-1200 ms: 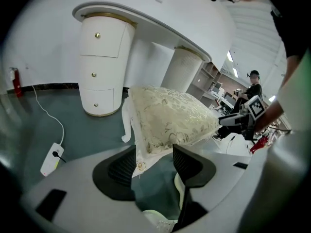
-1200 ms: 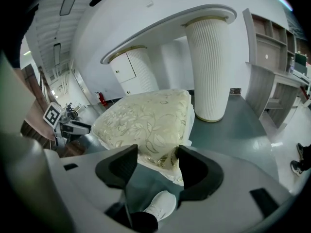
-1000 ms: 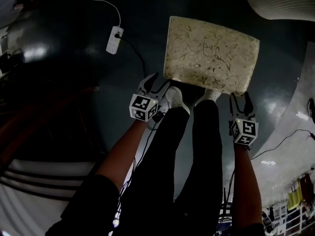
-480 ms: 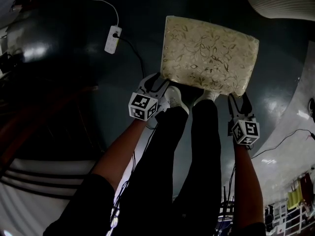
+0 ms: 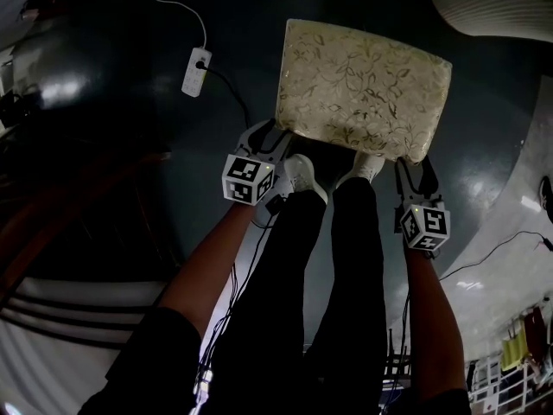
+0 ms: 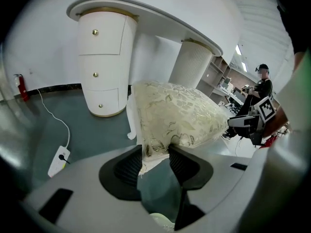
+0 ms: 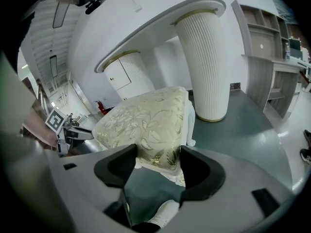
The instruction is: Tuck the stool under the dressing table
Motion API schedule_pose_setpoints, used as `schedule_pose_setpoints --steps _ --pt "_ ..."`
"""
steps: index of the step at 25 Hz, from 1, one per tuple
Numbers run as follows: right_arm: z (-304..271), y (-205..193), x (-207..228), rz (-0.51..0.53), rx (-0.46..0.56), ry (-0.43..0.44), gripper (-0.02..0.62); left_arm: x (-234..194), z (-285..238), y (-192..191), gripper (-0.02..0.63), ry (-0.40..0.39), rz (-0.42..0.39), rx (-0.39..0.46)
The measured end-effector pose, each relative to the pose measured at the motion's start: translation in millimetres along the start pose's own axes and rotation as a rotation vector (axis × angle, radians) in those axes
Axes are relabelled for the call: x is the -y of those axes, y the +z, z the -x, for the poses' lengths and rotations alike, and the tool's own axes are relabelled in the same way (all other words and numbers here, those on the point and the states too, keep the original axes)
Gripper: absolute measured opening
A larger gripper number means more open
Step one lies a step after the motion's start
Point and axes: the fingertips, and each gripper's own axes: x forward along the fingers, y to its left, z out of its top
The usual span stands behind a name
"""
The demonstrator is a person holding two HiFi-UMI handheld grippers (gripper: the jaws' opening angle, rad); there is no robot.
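Note:
The stool has a cream cushion with a gold leaf pattern and stands on the dark floor just ahead of my feet. My left gripper is at its near left corner. In the left gripper view that cushion corner fills the gap between the pads, and the left gripper has just been closing onto it. My right gripper is at the near right corner. Its jaws have just been opening and stand wide, with the cushion corner between them. The white dressing table stands beyond the stool.
The table rests on a drawer pedestal and a fluted column, with a gap between them. A white power strip and its cable lie on the floor at the left. My shoes are under the stool's near edge. Shelves stand at the right.
The stool has slid a little away from me, toward the top of the head view. Both grippers have followed its near corners. The left jaws have narrowed.

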Motion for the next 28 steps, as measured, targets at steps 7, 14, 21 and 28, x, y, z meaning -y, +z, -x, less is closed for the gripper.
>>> schedule_pose_setpoints --steps 7,14,21,28 --pt "0.1 2.9 0.5 0.055 -0.012 -0.002 0.267 3.4 -1.0 2.0 0.175 0.019 -0.030 -0.010" --pt "-0.2 1.6 -1.3 0.097 -0.068 0.050 0.268 2.5 3.1 -2.3 0.177 0.079 -0.071 0.024" --pt "-0.8 4.4 -0.7 0.076 -0.058 0.066 0.268 -0.1 -1.4 -3.4 0.202 0.002 -0.011 0.076" --pt "-1.8 6.1 0.9 0.091 -0.008 0.046 0.268 1.9 -3.0 1.3 0.190 -0.064 0.041 0.082"
